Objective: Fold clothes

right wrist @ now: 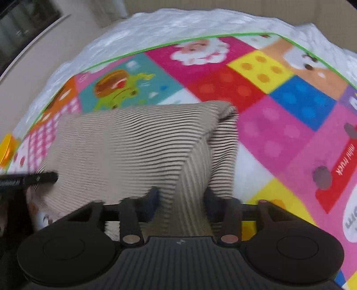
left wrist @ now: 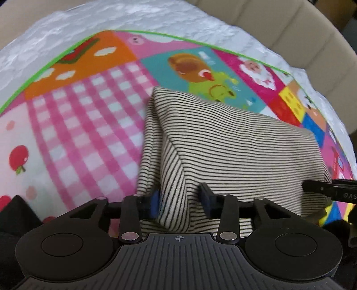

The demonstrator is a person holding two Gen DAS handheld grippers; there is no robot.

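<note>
A cream garment with thin black stripes (left wrist: 234,142) is lifted off a bright cartoon play mat (left wrist: 84,125) and hangs stretched between both grippers. My left gripper (left wrist: 179,200) is shut on the striped garment's near left corner, cloth bunched between its blue pads. My right gripper (right wrist: 180,200) is shut on the garment (right wrist: 125,147) at its near right corner; this view is blurred. The right gripper's finger shows at the right edge of the left wrist view (left wrist: 328,189), and the left gripper's finger at the left edge of the right wrist view (right wrist: 33,177).
The play mat (right wrist: 279,125) has a green border and lies on a white crinkled cover (left wrist: 156,20). A beige padded headboard or sofa back (left wrist: 290,24) rises behind. An orange object (right wrist: 6,149) sits at the mat's left edge. Something dark lies at lower left (left wrist: 13,214).
</note>
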